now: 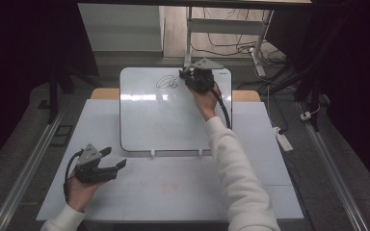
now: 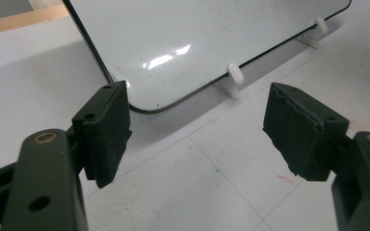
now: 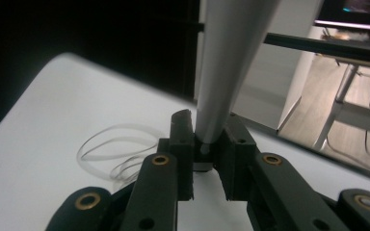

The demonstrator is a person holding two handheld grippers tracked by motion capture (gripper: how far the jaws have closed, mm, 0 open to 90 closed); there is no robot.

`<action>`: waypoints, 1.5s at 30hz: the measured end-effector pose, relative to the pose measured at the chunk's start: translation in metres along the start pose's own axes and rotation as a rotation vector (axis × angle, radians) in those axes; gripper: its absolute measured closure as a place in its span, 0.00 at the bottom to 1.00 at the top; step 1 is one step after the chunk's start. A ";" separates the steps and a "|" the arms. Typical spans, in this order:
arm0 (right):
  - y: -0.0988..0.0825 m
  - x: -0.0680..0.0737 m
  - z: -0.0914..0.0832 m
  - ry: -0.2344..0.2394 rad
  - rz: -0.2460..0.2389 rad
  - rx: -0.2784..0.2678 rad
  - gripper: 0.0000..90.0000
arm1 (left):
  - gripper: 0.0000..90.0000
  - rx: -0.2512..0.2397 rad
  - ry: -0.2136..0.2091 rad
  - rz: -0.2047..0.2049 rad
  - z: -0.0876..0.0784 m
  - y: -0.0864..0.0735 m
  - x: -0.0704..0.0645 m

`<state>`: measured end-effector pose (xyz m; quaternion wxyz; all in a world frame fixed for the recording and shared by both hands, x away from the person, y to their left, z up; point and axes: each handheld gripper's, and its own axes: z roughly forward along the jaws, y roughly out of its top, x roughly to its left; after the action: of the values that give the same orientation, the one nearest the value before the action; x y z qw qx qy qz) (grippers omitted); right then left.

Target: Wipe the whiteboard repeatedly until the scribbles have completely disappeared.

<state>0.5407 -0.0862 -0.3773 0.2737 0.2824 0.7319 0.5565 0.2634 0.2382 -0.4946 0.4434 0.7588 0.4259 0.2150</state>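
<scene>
Grey and tapered, a marker (image 3: 221, 72) stands clamped between the closed jaws of the right gripper (image 1: 198, 79), its narrow end pinched by the two black fingers (image 3: 180, 144) at the far edge of a glossy whiteboard (image 1: 173, 120), beside a looping drawn scribble (image 1: 166, 83). The left gripper (image 1: 113, 161) rests on the white table (image 1: 173, 192) near the board's front corner, jaws wide apart and holding nothing.
</scene>
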 end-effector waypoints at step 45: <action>0.006 0.046 0.035 0.047 -0.032 -0.009 0.86 | 0.29 -0.004 -0.005 0.006 0.001 0.002 0.000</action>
<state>0.5346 -0.0282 -0.3836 0.2667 0.2564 0.7400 0.5617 0.2654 0.2371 -0.4937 0.4453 0.7596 0.4222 0.2154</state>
